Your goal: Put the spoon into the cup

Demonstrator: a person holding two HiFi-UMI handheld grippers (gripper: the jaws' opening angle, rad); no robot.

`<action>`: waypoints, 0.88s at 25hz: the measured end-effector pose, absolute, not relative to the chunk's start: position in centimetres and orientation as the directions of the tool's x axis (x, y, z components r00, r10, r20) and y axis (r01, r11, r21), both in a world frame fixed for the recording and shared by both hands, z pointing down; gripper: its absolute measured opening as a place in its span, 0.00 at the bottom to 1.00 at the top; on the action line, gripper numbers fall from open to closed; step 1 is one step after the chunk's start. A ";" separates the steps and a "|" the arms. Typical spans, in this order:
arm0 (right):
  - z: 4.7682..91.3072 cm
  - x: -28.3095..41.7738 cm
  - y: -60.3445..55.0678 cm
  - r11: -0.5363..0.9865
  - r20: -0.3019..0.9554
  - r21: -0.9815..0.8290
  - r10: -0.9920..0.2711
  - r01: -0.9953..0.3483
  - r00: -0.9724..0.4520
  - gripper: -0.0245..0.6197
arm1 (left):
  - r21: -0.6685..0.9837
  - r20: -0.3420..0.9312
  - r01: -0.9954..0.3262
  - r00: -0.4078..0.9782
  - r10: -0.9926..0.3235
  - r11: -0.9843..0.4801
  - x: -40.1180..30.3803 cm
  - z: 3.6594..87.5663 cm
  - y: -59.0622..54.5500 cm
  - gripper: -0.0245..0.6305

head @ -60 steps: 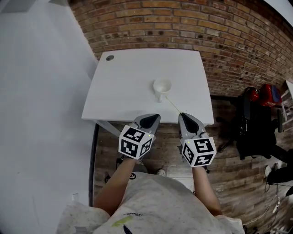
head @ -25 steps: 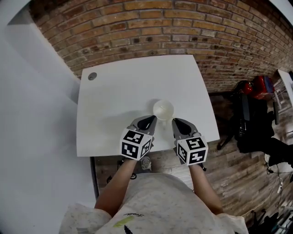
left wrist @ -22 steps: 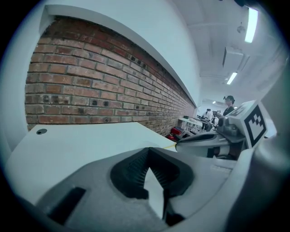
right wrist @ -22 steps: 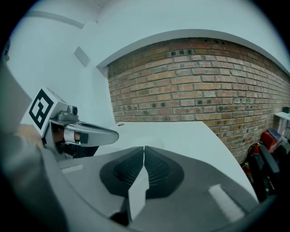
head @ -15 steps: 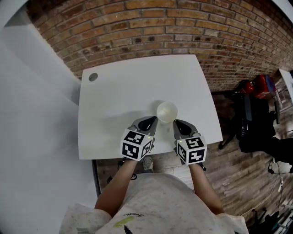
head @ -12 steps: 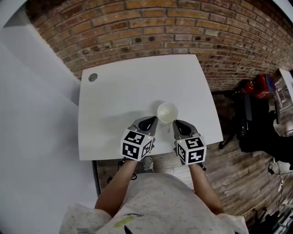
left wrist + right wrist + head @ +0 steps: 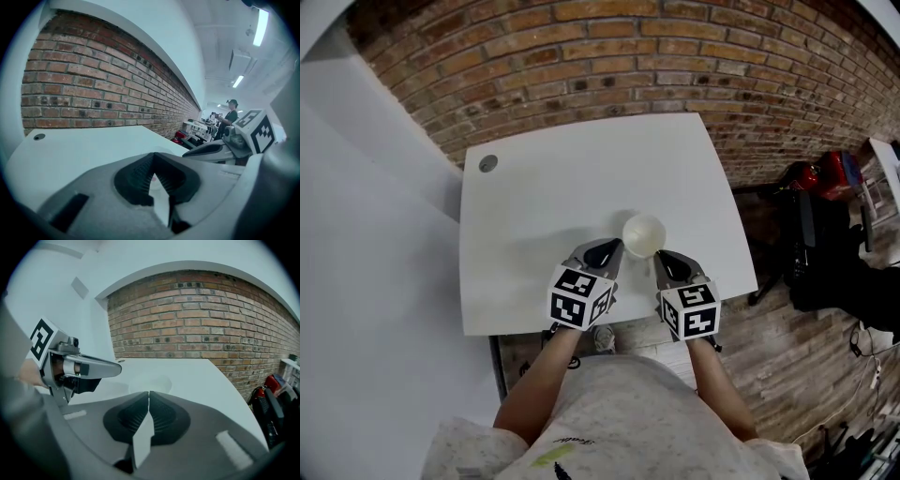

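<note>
A white cup (image 7: 644,234) stands upright near the front edge of the white table (image 7: 544,187). My left gripper (image 7: 614,246) sits just left of and nearer than the cup, its jaws shut and holding nothing. My right gripper (image 7: 661,255) is close to the cup's near right side, also shut and holding nothing. In the right gripper view the cup's rim (image 7: 150,380) shows just beyond the closed tips of my right gripper (image 7: 149,393), with the left gripper (image 7: 117,367) to its left. In the left gripper view my left gripper's (image 7: 152,155) tips meet. No spoon shows in any view.
A brick wall (image 7: 609,56) runs behind the table, and a white wall closes the left side. A round grommet (image 7: 488,163) sits at the table's far left corner. A black chair (image 7: 820,253) and red gear (image 7: 825,173) stand to the right on the wooden floor.
Both grippers moved from off the table's front edge up to the cup. A thin spoon lay to the right of the cup 2.4 s ago; it is out of sight now.
</note>
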State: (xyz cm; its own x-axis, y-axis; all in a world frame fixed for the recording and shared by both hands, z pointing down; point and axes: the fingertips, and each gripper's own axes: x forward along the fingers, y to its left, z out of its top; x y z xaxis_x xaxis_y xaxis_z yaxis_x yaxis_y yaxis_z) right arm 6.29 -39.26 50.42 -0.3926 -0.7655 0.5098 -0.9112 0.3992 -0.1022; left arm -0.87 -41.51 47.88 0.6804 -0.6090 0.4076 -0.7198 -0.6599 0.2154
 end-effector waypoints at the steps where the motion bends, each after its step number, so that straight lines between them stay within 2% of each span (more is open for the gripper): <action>1: 50.5 6.3 -39.2 0.398 0.514 -0.104 -0.763 -0.912 -0.392 0.06 | 0.216 0.407 -0.718 0.682 -0.607 -0.662 -0.8 47.8 -41.6 0.04; 22: 50.2 7.5 -38.2 0.397 0.486 -0.110 -0.779 -0.911 -0.397 0.11 | 0.192 0.405 -0.720 0.677 -0.615 -0.666 0.2 47.5 -39.6 0.03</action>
